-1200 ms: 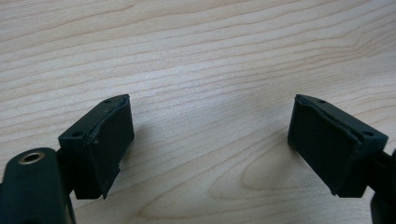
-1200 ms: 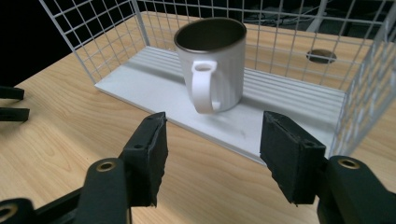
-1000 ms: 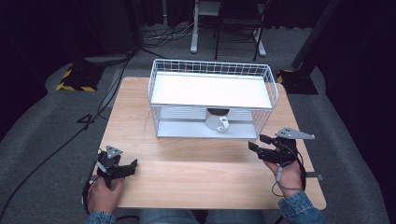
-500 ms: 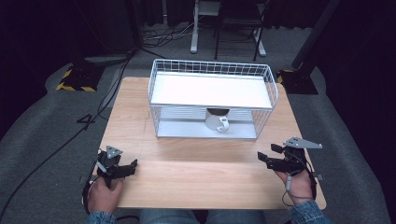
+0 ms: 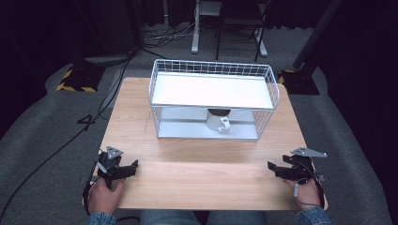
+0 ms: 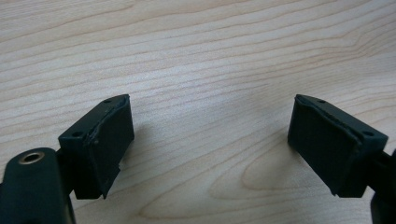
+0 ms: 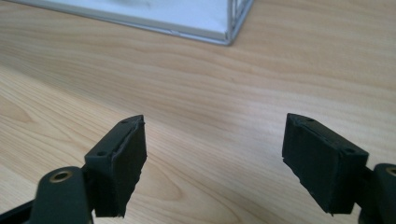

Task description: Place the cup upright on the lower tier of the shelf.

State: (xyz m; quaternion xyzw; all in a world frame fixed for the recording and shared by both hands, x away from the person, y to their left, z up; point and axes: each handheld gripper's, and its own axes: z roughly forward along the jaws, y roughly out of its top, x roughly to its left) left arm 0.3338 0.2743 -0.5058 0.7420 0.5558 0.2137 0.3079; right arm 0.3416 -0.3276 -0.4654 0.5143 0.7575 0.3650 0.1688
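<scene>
My left tongs [image 5: 133, 165] lay low at the near left corner of the wooden tabletop [image 5: 202, 176], spread wide with nothing between the pads. My right tongs [image 5: 271, 166] sat at the near right corner, close to the right edge, and their jaws had just been opening; they too stood wide over bare wood. Both pointed inward, toward each other, well apart, with a broad open strip of tabletop between them.

The white mug [image 5: 219, 123] stood upright on the lower floor of the white wire rack [image 5: 155, 89], under its white shelf, handle turned toward me. The rack sat at the far middle of the tabletop, with free wood on each side of it and in front.

From above I could see the mug, the rack and both hands at once. The left tongs' own camera showed wood grain beyond its pads [image 6: 109, 144]. The right tongs' camera caught a corner of the rack's base [image 7: 224, 32] farther off, beyond its pads [image 7: 128, 163].
</scene>
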